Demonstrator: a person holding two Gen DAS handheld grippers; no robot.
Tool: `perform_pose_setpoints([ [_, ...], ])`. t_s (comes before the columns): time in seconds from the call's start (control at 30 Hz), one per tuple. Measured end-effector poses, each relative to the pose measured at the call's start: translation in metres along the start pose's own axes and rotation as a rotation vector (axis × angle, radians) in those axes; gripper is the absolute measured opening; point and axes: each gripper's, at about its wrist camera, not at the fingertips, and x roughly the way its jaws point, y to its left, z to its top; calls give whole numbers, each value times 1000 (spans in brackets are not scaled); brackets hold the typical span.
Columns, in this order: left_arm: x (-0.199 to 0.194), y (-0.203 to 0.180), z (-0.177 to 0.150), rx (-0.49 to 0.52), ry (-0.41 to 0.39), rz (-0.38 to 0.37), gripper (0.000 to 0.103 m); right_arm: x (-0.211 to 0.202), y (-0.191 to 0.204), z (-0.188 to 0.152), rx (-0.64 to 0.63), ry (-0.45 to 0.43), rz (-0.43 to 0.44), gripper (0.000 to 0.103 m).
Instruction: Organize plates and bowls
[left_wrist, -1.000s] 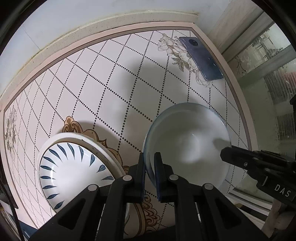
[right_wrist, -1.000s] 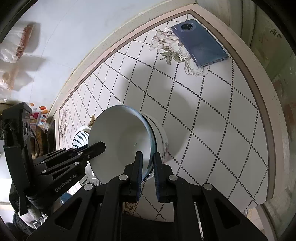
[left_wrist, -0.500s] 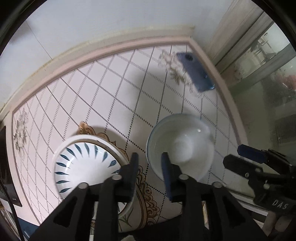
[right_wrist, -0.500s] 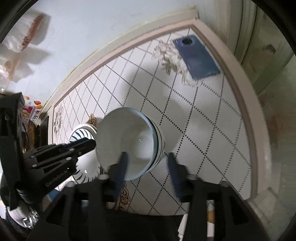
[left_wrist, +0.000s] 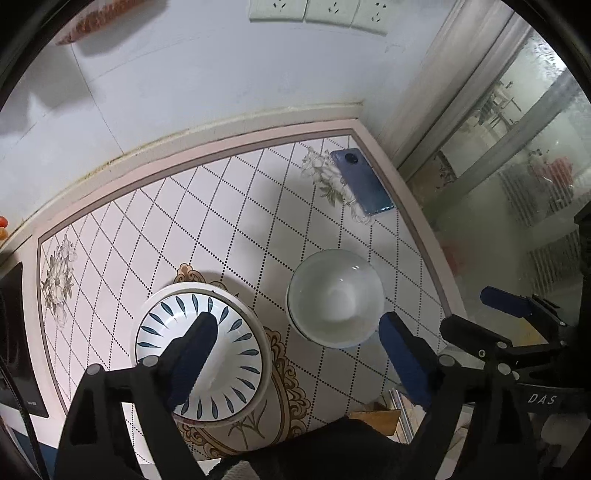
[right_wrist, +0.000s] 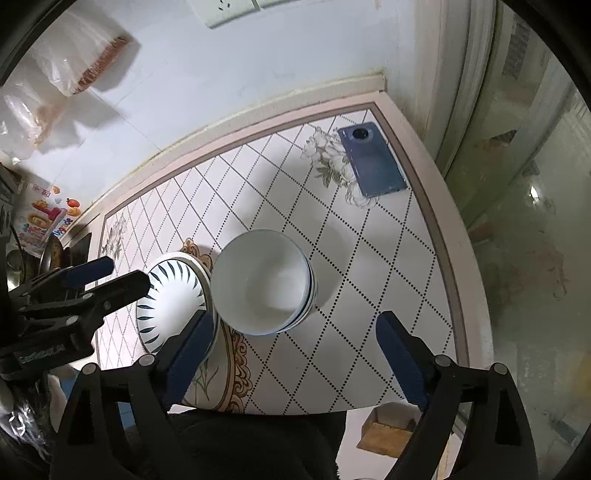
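Both claws have let go of the white bowl (left_wrist: 335, 298) and lifted; left gripper (left_wrist: 295, 332) and right gripper (right_wrist: 295, 332) are opening wide, empty, bowl at twelve o'clock.

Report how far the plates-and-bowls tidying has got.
Done: the white bowl sits nested in a bowl stack beside the leaf-pattern plate on the table. In hand: nothing; the left gripper and right gripper are opening, with nothing between the fingers. Left: no other loose dishes visible; the phone lies apart.
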Motion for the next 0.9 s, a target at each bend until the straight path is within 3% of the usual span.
perform_pose_setpoints([
  [0.23, 3, 1, -1, -10, 3, -25, 90, -18, 4, -1, -10, -37, -3, 95],
  [0.4, 31, 7, 1, -30, 23, -14, 90, 1, -7, 5, 14, -27, 24, 96],
  [0.67, 109, 26, 16, -82, 149, -49, 90, 82, -49, 7, 115, 82, 104, 98],
  [0.9, 169, 30, 24, -117, 276, -91, 90, 165, -78, 0, 236, 194, 307, 98],
])
